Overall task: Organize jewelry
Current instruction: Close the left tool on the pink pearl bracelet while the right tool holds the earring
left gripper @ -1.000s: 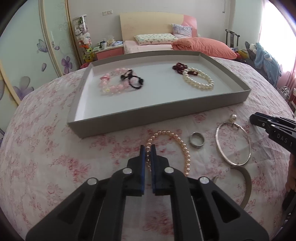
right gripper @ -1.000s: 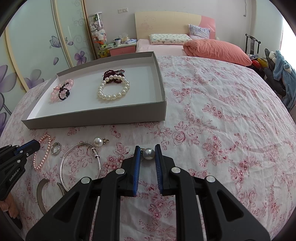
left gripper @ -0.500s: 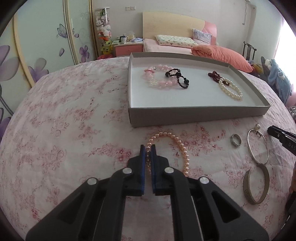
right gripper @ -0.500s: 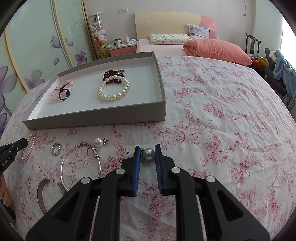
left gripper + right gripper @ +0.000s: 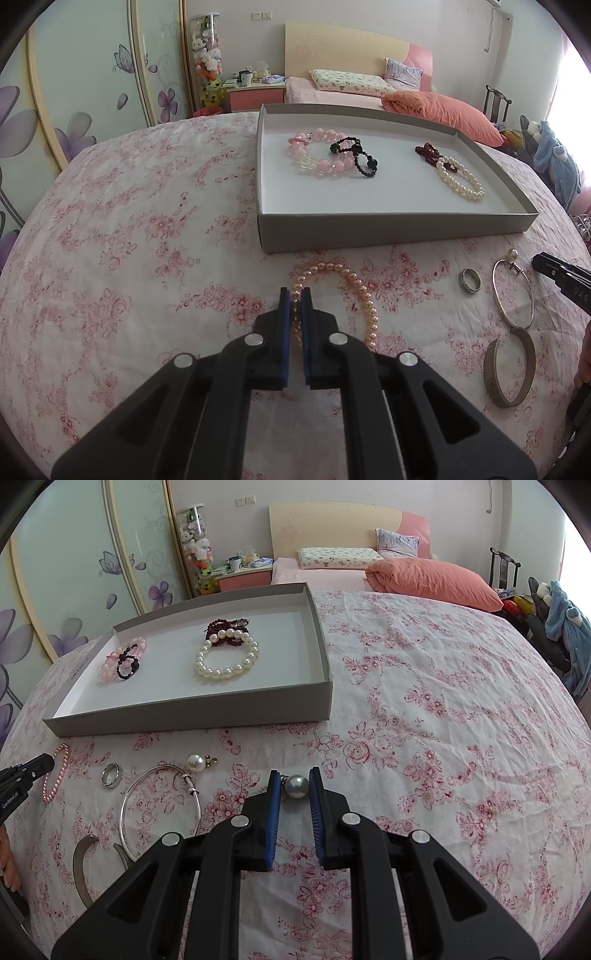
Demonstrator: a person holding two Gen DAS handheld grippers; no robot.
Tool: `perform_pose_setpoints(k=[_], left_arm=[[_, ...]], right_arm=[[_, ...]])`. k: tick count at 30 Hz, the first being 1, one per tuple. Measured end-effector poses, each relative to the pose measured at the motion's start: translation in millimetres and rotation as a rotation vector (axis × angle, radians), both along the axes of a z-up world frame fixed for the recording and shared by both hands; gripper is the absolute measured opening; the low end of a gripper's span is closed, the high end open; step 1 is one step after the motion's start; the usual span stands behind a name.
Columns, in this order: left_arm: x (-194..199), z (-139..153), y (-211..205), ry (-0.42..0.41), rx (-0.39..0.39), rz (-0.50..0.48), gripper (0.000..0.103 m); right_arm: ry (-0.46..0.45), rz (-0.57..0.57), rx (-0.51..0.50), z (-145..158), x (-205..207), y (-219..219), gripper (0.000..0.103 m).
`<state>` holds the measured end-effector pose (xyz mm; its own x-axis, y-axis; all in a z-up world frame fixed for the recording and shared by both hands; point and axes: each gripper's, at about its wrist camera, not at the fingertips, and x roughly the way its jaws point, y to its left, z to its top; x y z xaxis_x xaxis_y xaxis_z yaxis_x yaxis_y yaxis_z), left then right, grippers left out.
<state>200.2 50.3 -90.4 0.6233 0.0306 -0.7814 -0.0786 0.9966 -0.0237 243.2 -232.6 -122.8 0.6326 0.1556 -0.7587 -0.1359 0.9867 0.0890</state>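
Just in front of the grey tray [image 5: 388,229], our left gripper [image 5: 294,295] pinches the pink bead bracelet [image 5: 354,291] and our right gripper [image 5: 294,786] a grey pearl earring [image 5: 296,785]; we should lift each over the tray's wall before letting go.

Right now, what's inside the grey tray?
In the grey tray: pink bead bracelet, black bead bracelet, white pearl bracelet overlapping dark red beads, partly covering them.
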Motion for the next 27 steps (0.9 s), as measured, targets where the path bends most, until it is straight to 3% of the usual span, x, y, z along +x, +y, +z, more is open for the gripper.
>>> perform_pose_setpoints(k=[17,27], left_arm=[[-0.9,1.0,2.9,-0.011,-0.023,-0.001,0.007],[-17.1,39.6,4.1,-0.145,-0.076,-0.023,0.007]], right_arm=[[-0.02,-0.01,0.015,3.0,-2.9,-2.8,0.016],[-0.117,0.009,0.08,32.4,-16.4,-2.7,0.016]])
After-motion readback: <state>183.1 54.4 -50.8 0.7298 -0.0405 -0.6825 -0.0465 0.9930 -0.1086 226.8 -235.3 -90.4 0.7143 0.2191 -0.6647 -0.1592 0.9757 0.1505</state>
